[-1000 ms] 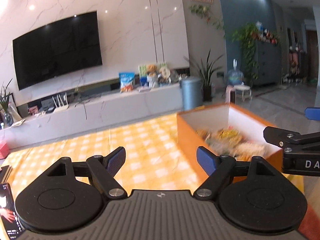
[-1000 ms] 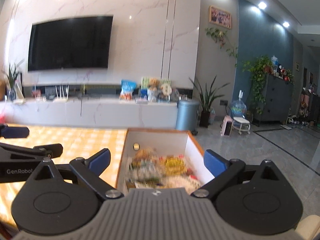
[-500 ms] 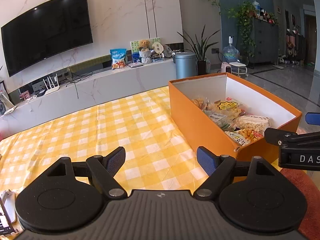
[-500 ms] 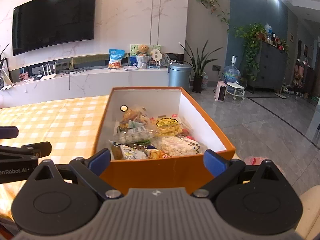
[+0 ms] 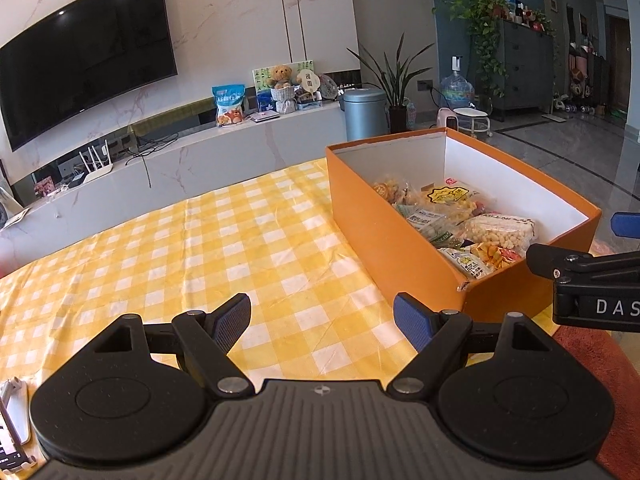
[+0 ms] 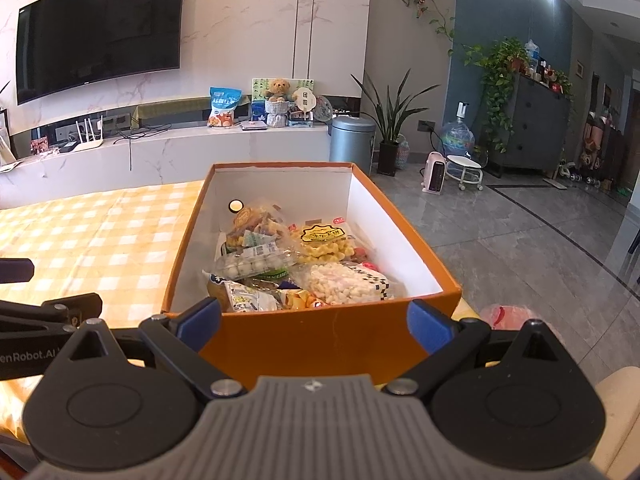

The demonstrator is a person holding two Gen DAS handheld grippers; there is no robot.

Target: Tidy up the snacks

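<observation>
An orange box (image 6: 312, 344) (image 5: 384, 232) with white inner walls stands at the right end of a table under a yellow checked cloth (image 5: 192, 248). Several snack packets (image 6: 288, 268) (image 5: 460, 220) lie inside it. My right gripper (image 6: 316, 322) is open just in front of the box's near wall, with nothing between its fingers. My left gripper (image 5: 322, 320) is open above the bare cloth, left of the box, and holds nothing. In the left wrist view one finger of the right gripper (image 5: 580, 276) shows at the right edge.
A white object and a phone (image 5: 12, 420) lie at the cloth's near left corner. Beyond the table run a white TV bench (image 6: 160, 152) with a blue snack bag (image 6: 224, 106), a wall TV and a grey bin (image 6: 352, 140). Grey floor lies to the right.
Both views have tilted downward and drawn closer to the table, so the box and its snack packets now show from above. Both grippers stay open and empty.
</observation>
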